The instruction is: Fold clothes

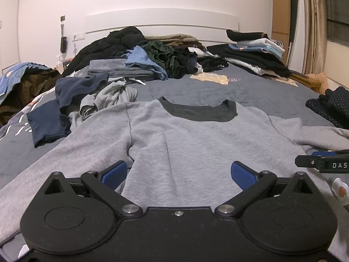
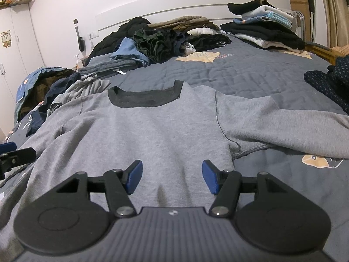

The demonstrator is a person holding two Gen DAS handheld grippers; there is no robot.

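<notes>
A light grey sweatshirt [image 1: 185, 139] with a dark collar lies flat on the bed, neck away from me, sleeves spread out to both sides. It also shows in the right wrist view [image 2: 152, 131]. My left gripper [image 1: 178, 172] is open and empty just above the sweatshirt's lower left body, near the left armpit. My right gripper [image 2: 172, 176] is open and empty above the lower right body, near the right armpit seam [image 2: 231, 148]. The right gripper's tip shows at the right edge of the left wrist view [image 1: 322, 162].
The bed has a blue-grey quilted cover [image 1: 196, 87]. A heap of unfolded clothes [image 1: 152, 56] lies at the back left. Folded stacks [image 1: 255, 52] sit at the back right. A dark dotted garment [image 1: 331, 104] lies at the right. Navy and grey clothes [image 1: 82, 100] lie left.
</notes>
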